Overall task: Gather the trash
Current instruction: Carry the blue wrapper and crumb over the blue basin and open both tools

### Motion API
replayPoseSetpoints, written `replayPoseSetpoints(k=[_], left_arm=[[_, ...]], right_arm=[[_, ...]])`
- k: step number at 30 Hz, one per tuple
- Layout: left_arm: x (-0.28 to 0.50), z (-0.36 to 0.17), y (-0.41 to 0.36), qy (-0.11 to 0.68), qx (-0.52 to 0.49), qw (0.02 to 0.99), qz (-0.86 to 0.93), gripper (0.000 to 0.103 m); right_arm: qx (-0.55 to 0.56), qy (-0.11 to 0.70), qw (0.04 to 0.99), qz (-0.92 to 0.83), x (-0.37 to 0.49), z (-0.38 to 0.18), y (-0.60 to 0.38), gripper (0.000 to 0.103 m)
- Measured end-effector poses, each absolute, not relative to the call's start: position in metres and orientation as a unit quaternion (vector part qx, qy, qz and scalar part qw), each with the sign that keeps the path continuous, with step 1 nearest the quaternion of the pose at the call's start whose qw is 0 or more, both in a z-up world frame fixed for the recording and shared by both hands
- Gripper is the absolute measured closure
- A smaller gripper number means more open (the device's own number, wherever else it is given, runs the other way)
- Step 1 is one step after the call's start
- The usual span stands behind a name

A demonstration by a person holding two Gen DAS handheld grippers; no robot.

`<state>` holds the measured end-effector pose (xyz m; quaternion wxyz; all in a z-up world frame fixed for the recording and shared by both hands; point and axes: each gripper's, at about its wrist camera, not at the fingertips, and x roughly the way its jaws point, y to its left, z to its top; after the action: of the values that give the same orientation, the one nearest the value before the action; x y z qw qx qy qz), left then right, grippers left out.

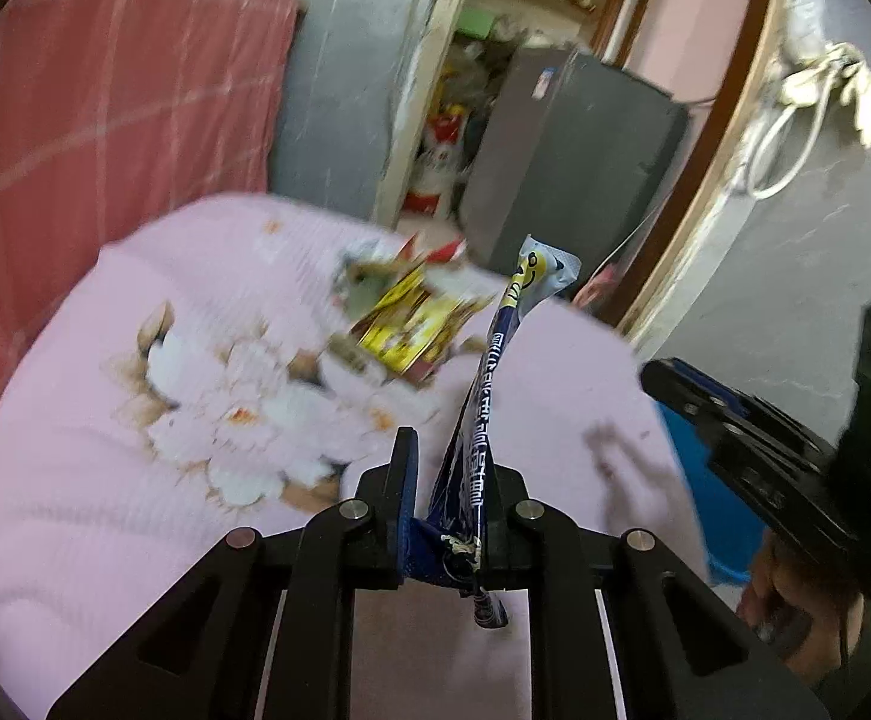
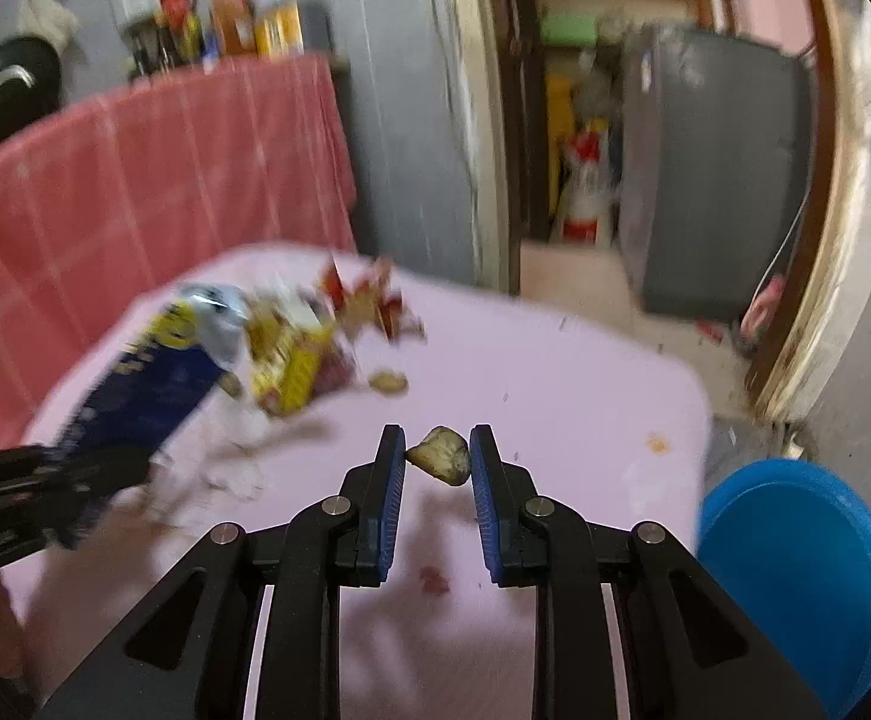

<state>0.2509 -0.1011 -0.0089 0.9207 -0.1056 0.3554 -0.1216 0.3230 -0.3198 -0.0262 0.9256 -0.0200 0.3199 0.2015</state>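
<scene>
Black claw [image 2: 437, 450] arms, blue ribbed pads [image 2: 391, 495], silver pivot pins.

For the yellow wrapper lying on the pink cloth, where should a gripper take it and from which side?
Grip the yellow wrapper at its near, raised edge, coming from above and the near side: it lies crumpled and mostly flat on the pink cloth, so that lifted edge likely offers the pads something to pinch.
</scene>
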Motion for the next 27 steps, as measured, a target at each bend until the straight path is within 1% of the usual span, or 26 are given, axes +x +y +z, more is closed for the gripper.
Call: replayPoseSetpoints(k=[7, 14, 22, 27], left_arm=[[0.232, 0.04, -0.143, 0.267, -0.091, 0.945, -0.166, 0.09], [0.216, 0.085, -0.196, 0.184, -0.073, 0.956, -0.217, 0.09], [0.207, 0.11, -0.261, 0.128, -0.06, 0.953, -0.269, 0.09], [0.208, 0.11, -0.293, 0.124, -0.059, 0.947, -0.292, 0.09]], right_arm=[[0.004, 0.2, 0.966, 0.163, 0.261, 0.042, -0.356, 0.083], [-0.012, 0.114, 0.988, 0.102, 0.213, 0.099, -0.393, 0.083], [-0.016, 0.057, 0.998, 0.03, 0.174, 0.124, -0.442, 0.083], [-0.02, 0.046, 0.999, -0.009, 0.161, 0.125, -0.469, 0.083]])
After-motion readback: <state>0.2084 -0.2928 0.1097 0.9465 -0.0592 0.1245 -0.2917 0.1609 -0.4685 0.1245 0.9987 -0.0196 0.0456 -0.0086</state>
